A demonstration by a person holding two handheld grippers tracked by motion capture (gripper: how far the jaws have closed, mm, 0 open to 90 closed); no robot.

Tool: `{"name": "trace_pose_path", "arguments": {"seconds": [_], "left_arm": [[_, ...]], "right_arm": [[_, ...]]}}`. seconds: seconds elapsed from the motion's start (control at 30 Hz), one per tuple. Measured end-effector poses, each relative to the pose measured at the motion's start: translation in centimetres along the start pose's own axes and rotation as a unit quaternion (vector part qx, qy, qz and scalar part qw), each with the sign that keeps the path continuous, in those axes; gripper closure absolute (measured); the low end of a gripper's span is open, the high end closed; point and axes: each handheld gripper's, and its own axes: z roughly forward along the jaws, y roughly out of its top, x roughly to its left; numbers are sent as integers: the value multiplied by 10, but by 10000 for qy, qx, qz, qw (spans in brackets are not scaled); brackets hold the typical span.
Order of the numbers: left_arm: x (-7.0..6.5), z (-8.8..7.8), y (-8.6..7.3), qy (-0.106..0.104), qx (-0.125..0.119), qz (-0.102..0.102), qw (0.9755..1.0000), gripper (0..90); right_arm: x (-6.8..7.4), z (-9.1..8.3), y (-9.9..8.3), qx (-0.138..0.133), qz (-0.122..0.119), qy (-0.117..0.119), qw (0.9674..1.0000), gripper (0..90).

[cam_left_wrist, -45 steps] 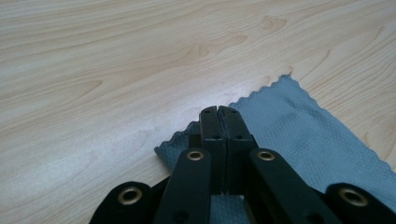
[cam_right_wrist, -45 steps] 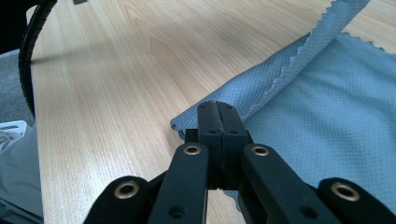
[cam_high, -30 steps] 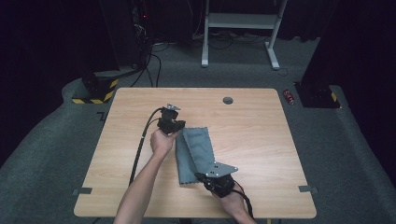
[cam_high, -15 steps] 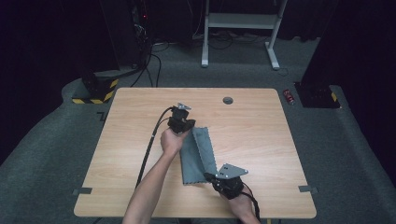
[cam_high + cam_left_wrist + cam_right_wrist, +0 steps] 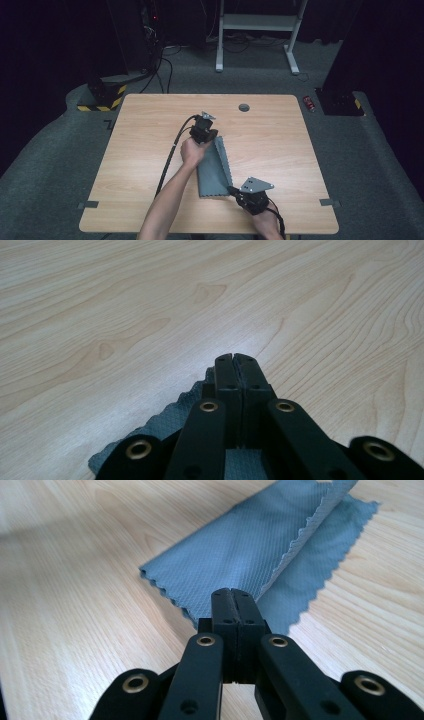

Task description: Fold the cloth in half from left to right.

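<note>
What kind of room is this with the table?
Probably a lab or recording studio. A lone wooden table stands on grey carpet among dark walls, with cables and yellow-black striped equipment bases behind it, where a person handles a grey cloth.

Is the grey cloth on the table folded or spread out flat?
Folded. The grey cloth lies as a narrow strip, and the right gripper view shows one zigzag-edged layer lying over another, the lower edge sticking out beside it.

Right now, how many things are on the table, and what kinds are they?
Grey cloth: 1
Grippers, left gripper and right gripper, each shut on a corner of the cloth: 2
Dark round spot in the wooden table: 1
Total: 4
</note>
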Motion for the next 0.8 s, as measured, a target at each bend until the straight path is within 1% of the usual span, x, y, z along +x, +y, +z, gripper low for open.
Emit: {"name": "trace_pose_path", "arguments": {"seconds": [0.03,0.07,0.17,0.33,0.37,0.4,0.5,0.57,0.63,0.7,0.73,0.77,0.8], "left_arm": [[-2,2,0,-12,4,-9,10000,893],[-2,3,1,5,21,43,10000,893],[-6,8,0,36,96,94,9999,892],[-7,13,-1,66,153,90,9998,891],[-7,14,-1,85,160,127,9998,891],[-7,14,-1,72,176,105,9998,891],[-8,18,-2,114,221,158,9996,889],[-8,20,-3,106,262,148,9995,889],[-8,22,-4,118,253,102,9996,885],[-8,22,-4,125,246,90,9996,855],[-7,22,-4,129,234,53,9996,832],[-7,21,-4,134,212,12,9997,784],[-6,20,-3,161,203,3,9997,715]], "right_arm": [[-1,0,-1,24,23,-15,10000,900],[-2,-1,-3,39,33,-12,10000,900],[-4,-1,-6,89,85,-25,9999,900],[-7,1,-9,173,133,-34,9998,900],[-7,1,-9,183,129,-30,9997,900],[-7,2,-10,211,134,-30,9997,900],[-8,3,-10,253,149,-26,9996,900],[-9,4,-11,284,171,-37,9994,900],[-10,4,-12,312,204,-60,9993,899],[-11,4,-13,339,257,-67,9991,894],[-12,4,-14,340,275,-77,9990,893],[-13,5,-14,356,311,-87,9988,886],[-14,5,-14,363,334,-110,9987,860]]}}
